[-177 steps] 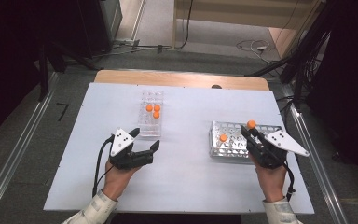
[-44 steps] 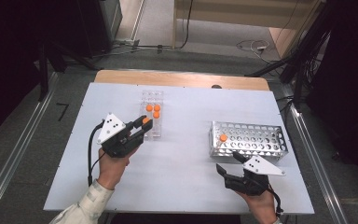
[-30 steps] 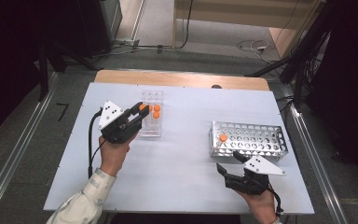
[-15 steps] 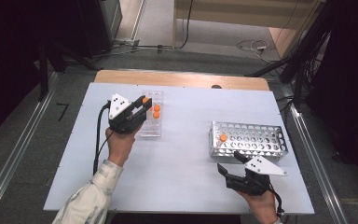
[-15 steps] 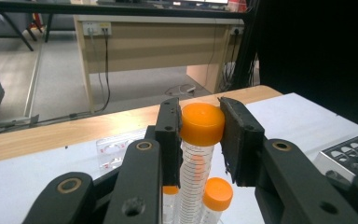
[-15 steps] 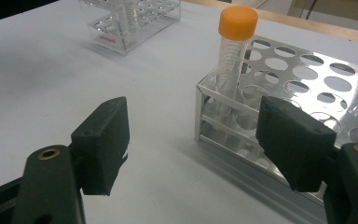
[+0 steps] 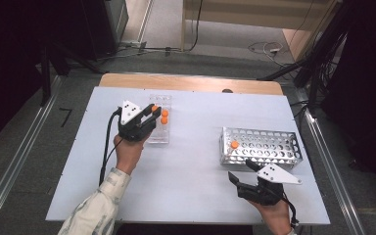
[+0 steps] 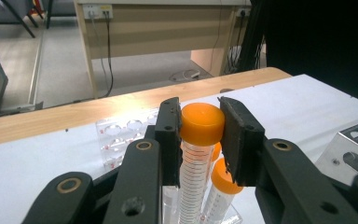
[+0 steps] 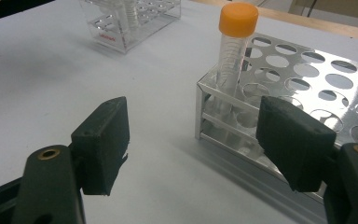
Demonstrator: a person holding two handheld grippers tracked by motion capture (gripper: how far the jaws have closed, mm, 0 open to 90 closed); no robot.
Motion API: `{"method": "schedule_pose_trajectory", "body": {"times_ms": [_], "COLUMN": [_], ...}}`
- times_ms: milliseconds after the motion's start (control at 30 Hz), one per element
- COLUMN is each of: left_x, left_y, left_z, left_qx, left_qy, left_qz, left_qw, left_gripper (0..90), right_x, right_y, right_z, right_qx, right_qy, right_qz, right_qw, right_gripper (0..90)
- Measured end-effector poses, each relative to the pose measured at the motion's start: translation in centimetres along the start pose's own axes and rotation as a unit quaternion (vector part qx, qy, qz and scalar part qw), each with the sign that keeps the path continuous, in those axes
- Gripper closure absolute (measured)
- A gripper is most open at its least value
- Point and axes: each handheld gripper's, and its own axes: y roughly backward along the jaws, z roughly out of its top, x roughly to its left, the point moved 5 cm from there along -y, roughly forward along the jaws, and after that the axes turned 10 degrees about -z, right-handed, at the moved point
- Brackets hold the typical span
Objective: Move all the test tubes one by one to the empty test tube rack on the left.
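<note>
The left gripper is clamped on the orange cap of a centrifuge tube, one pad on each side of the cap, the tube standing upright in the clear plastic rack at the far left of the table. Over on the other side, the right gripper sits wide open, empty, hanging low just in front of the metal rack, its jaws spread either side of the rack's near corner and touching nothing.

From above, the left gripper is right over the clear rack, with two more orange-capped tubes just beside its tips. The metal rack stands well apart, on the right, with a single capped tube seated in its near-left corner hole.

How will this tube handle? Light, I'd say, and it looks empty through the graduated wall, though that is hard to tell. Stiff plastic, so it won't crush, but the barrel is smooth and likely slippery. The ribbed cap is the sensible place to hold, and that's where the pads are, square across it. The risk is swing: held at the very top, the long body can pendulum, so a straight vertical lift out of its hole looks wisest before any sideways carry toward the metal rack.
</note>
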Motion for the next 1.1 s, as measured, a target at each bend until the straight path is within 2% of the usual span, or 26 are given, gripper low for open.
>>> {"method": "schedule_pose_trajectory", "body": {"times_ms": [300, 667, 767, 900, 1000, 1100], "left_x": [0.2, -0.1, -0.3, -1.1, -1.7, -2.5], "left_y": [-0.2, 0.5, 1.0, 2.1, 2.8, 3.6], "left_z": [-0.9, -0.4, -0.3, -0.3, -0.9, -1.9], "left_qx": [0.006, -0.006, -0.011, -0.012, -0.006, -0.002], "left_qy": [0.011, 0.017, 0.027, 0.032, 0.038, 0.033], "left_qz": [-0.001, -0.011, -0.018, -0.015, -0.020, -0.022], "left_qw": [0.9999, 0.9998, 0.9994, 0.9993, 0.9991, 0.9992], "left_gripper": [68.7, 63.1, 53.9, 30.5, 22.4, 20.3], "right_x": [0.0, 0.0, -0.1, -0.2, -0.4, -0.6], "right_y": [0.0, 0.0, 0.0, -0.1, -0.2, -0.5], "right_z": [0.0, -0.1, -0.1, -0.1, 0.0, 0.0], "right_qx": [0.001, 0.001, 0.001, 0.000, -0.002, -0.005], "right_qy": [0.000, -0.001, -0.002, -0.003, -0.006, -0.008], "right_qz": [-0.001, -0.003, -0.005, -0.008, -0.013, -0.022], "right_qw": [1.0000, 1.0000, 1.0000, 1.0000, 0.9999, 0.9997], "right_gripper": [24.1, 24.1, 24.2, 24.3, 24.6, 25.5]}}
